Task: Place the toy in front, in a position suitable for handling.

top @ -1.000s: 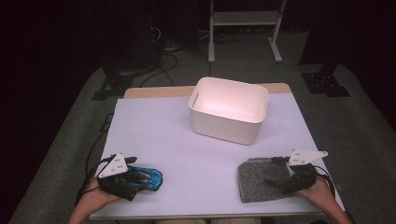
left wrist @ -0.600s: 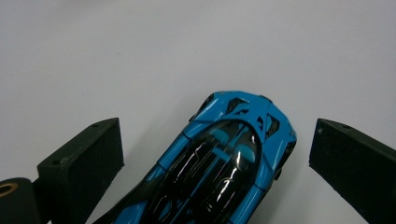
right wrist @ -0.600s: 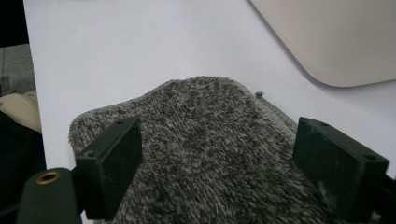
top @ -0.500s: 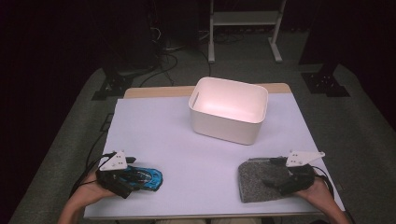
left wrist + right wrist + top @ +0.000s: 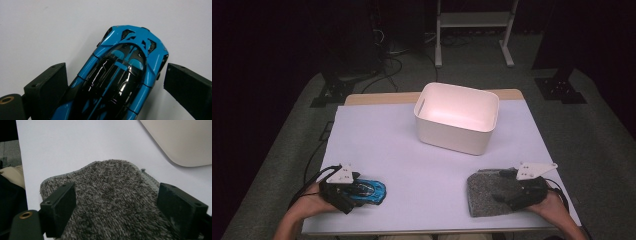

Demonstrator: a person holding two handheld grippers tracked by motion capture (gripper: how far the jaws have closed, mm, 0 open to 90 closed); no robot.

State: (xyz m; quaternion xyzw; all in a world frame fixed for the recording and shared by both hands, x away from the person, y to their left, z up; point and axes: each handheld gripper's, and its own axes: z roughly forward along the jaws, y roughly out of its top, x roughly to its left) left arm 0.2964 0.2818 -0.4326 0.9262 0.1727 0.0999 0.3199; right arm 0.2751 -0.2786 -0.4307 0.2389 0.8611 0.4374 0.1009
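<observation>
A blue and black toy car (image 5: 371, 190) lies on the white table near its front left corner. My left gripper (image 5: 357, 192) is open astride it. In the left gripper view the car (image 5: 120, 72) sits between the two jaws of the left gripper (image 5: 117, 85), the left jaw against its side and the right jaw a little apart. A grey fuzzy pouch (image 5: 488, 192) lies at the front right. My right gripper (image 5: 507, 190) hovers open over it. The right gripper (image 5: 120, 206) has its jaws spread wide across the pouch (image 5: 112, 195).
A white plastic bin (image 5: 452, 139) stands empty at the back middle of the table; its corner (image 5: 187, 142) is also in the right gripper view. Bare table top (image 5: 412, 155) lies between the car and the pouch. A stand and cables are on the dark floor beyond.
My left gripper has edged slightly right along the car. The right gripper, the car and the pouch stay about where they were.
</observation>
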